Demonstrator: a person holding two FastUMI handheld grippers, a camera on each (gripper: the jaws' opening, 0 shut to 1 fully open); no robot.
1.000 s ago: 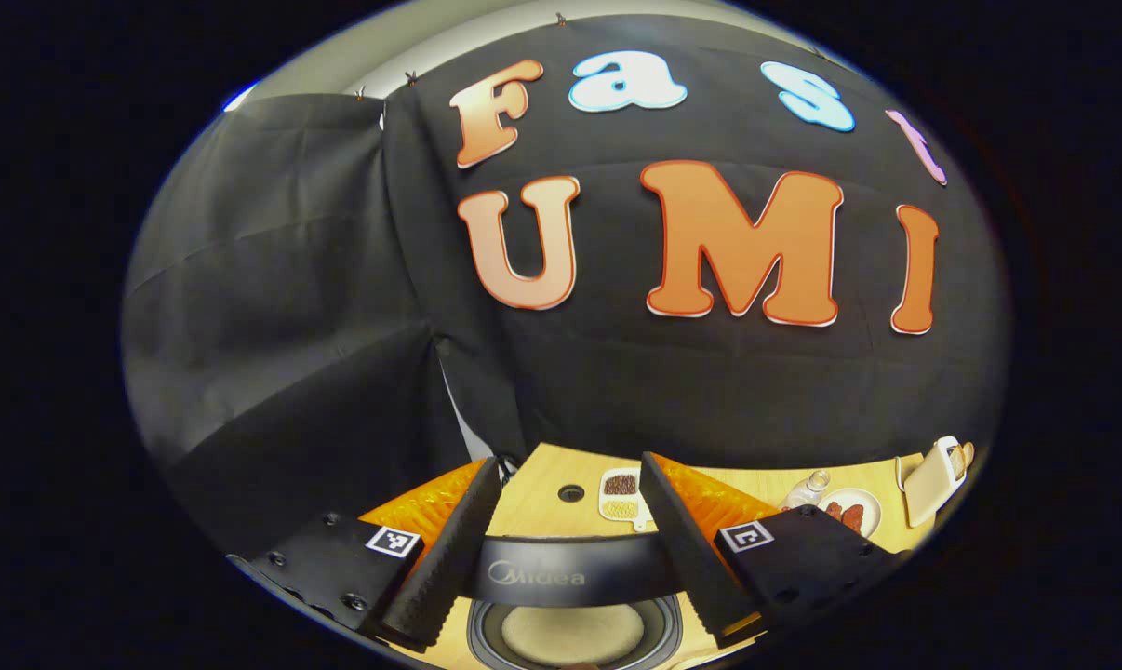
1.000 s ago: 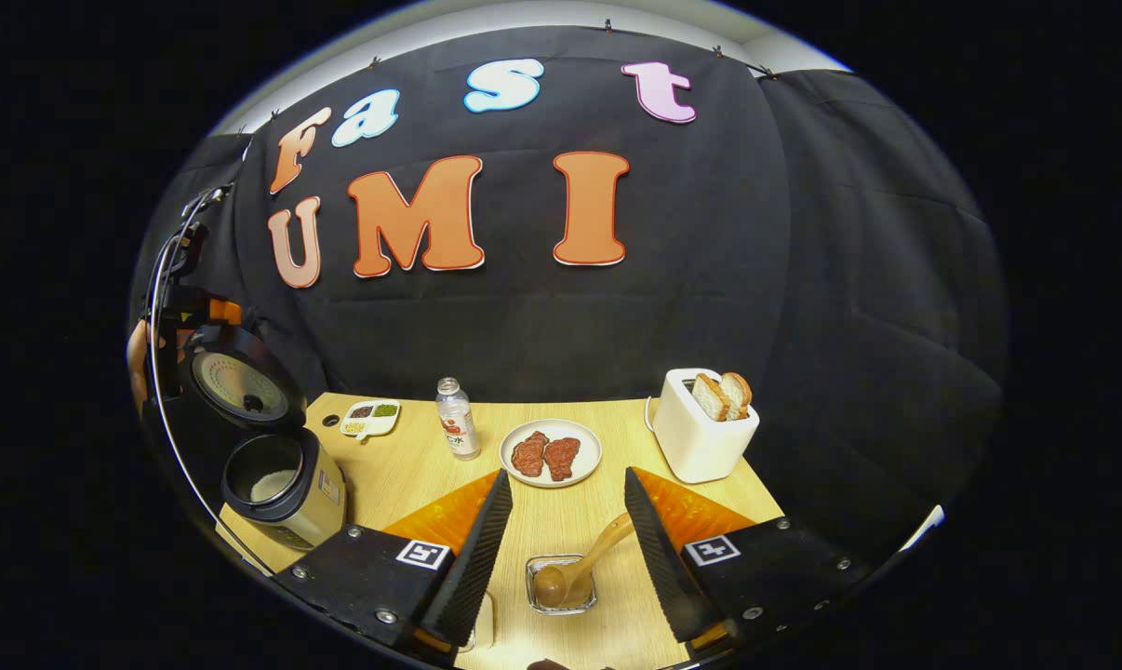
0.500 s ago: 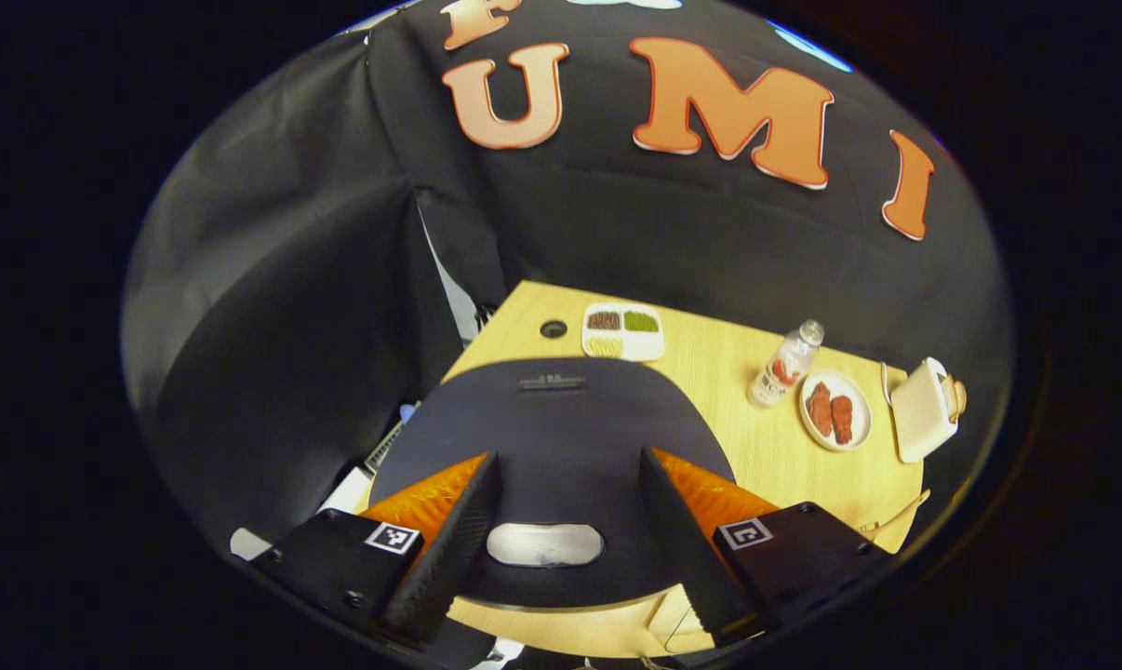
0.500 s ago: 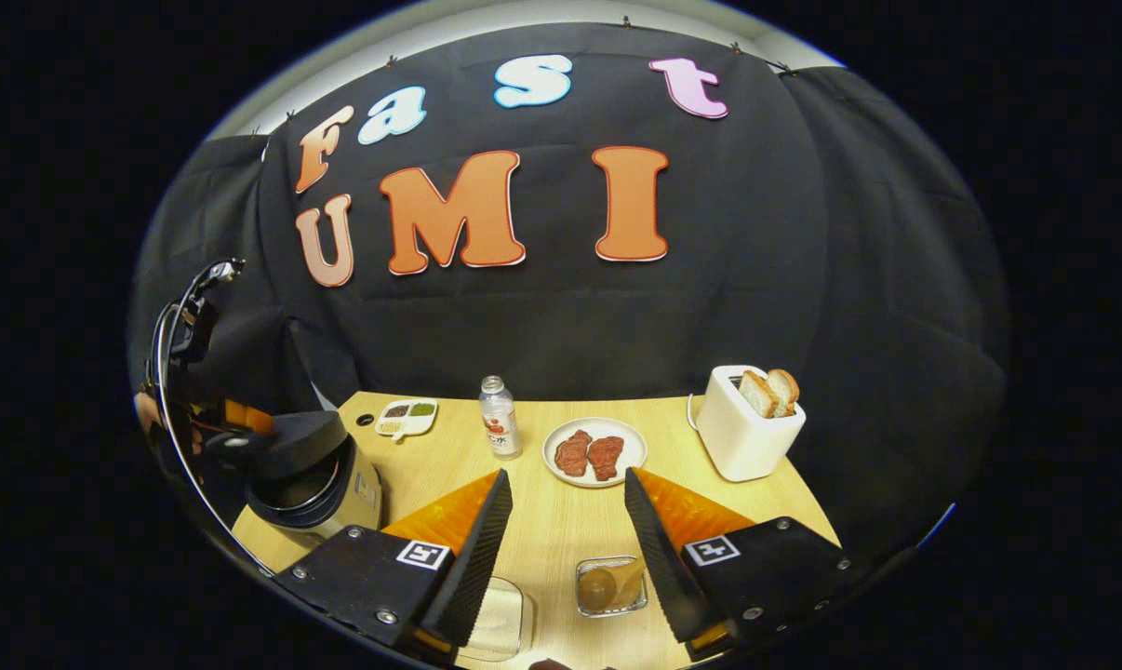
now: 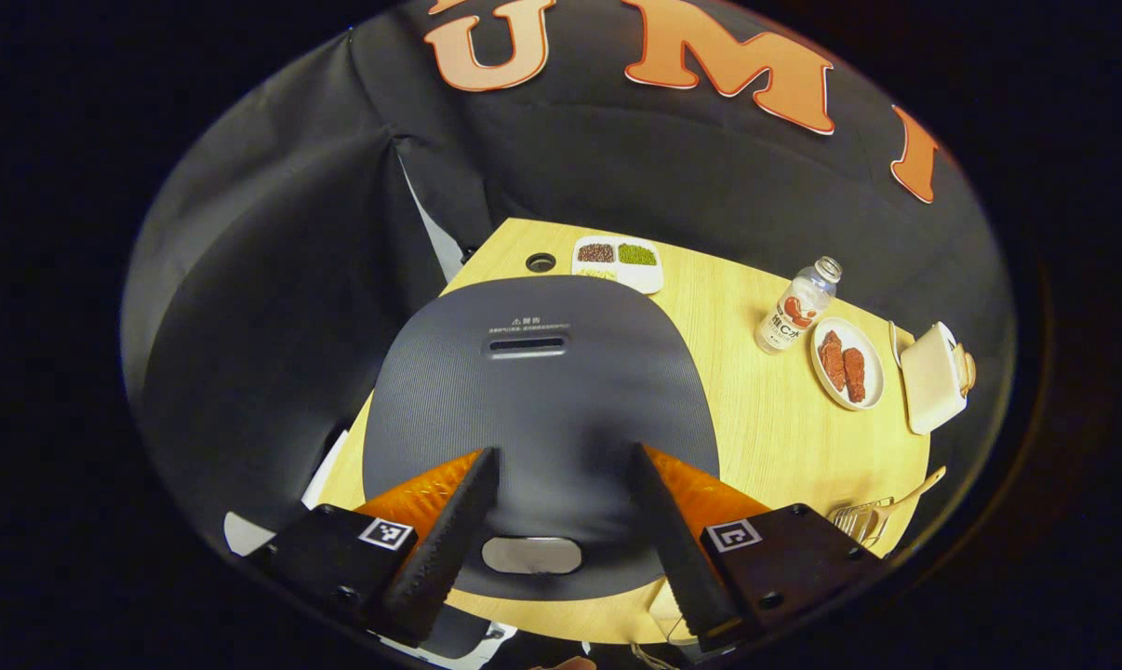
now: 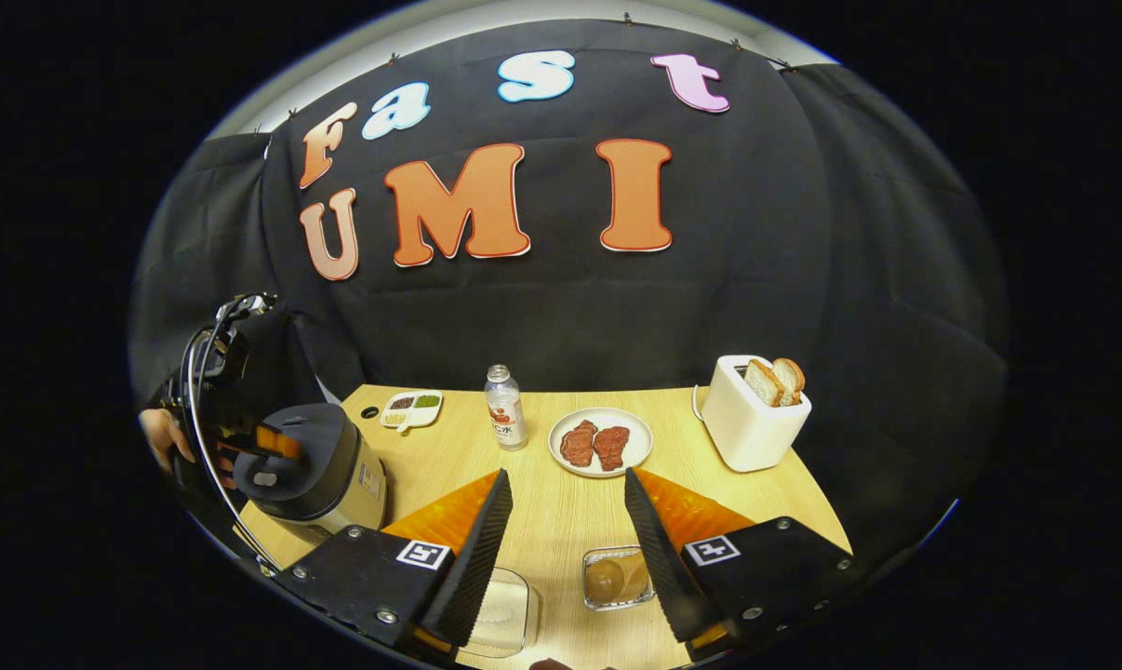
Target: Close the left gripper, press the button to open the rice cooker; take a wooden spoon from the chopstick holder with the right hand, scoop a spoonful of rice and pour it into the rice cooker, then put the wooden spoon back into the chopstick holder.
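The rice cooker [image 5: 542,391] stands with its dark grey lid down, and its silver button [image 5: 531,555] lies at the lid's near edge. My left gripper [image 5: 563,456] is open, its fingers spread over the lid and nothing between them. From the right gripper view the rice cooker [image 6: 324,465] sits at the table's left with the left gripper [image 6: 277,445] on top of it, held by a hand. My right gripper [image 6: 566,479] hangs open above the table's front. Below it is the glass chopstick holder [image 6: 637,558] with the wooden spoon [image 6: 606,582] in it, beside a clear rice container [image 6: 505,609].
Along the back of the wooden table [image 6: 561,507] stand a divided dish of grains [image 6: 410,408], a small bottle [image 6: 505,419], a plate with two meat pieces [image 6: 600,442] and a white toaster [image 6: 756,423] with bread. The booth's black cloth closes the back and sides.
The cooker's lid, upright a second ago, has come down shut under my left gripper. The right gripper's view has shifted a little, with the spoon resting in the holder.
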